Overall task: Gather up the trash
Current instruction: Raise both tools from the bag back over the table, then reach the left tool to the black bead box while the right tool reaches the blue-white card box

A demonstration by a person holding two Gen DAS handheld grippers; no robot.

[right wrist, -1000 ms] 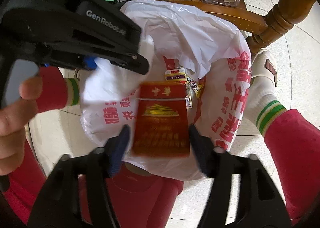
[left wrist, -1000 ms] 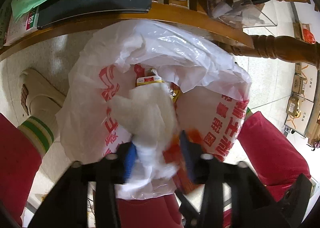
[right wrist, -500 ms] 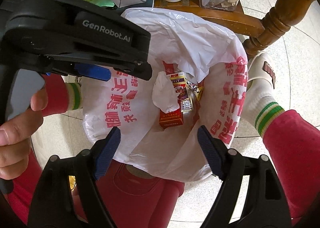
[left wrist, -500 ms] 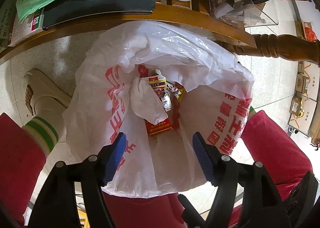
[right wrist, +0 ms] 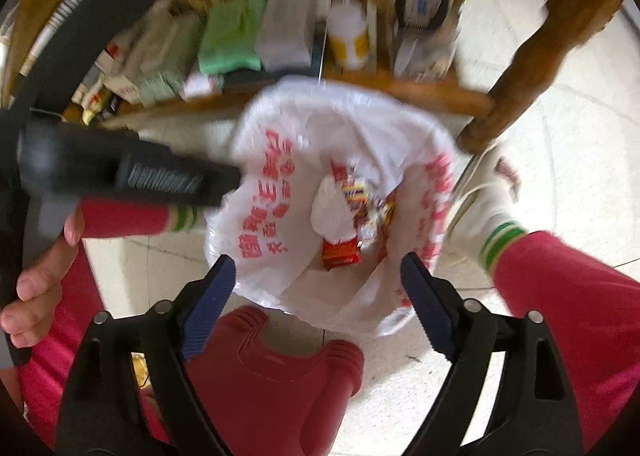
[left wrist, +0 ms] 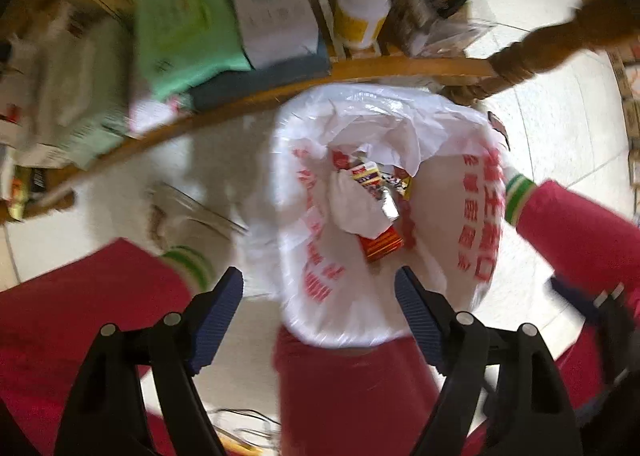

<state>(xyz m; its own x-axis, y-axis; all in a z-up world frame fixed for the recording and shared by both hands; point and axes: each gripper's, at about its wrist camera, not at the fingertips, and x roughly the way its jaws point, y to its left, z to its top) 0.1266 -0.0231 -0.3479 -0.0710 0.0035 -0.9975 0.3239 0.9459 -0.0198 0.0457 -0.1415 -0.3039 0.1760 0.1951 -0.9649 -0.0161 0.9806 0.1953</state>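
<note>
From the left gripper [left wrist: 318, 310], jaws just spread wide with nothing between them, the white plastic bag [left wrist: 476, 256] sits at twelve to one o'clock below. Inside lie a crumpled tissue [left wrist: 352, 208] and a red cigarette pack [left wrist: 382, 246], its long axis running toward one o'clock. The right gripper [right wrist: 316, 298], likewise just released and empty, hangs squarely over the bag mouth, so I judge it nearer. Only the right view shows the person's hand [right wrist: 36, 292] at nine o'clock; only the left view shows the shelf's [left wrist: 280, 90] far left end.

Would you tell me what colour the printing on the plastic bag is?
Red characters on the white plastic bag, clearest in the right wrist view.
</note>
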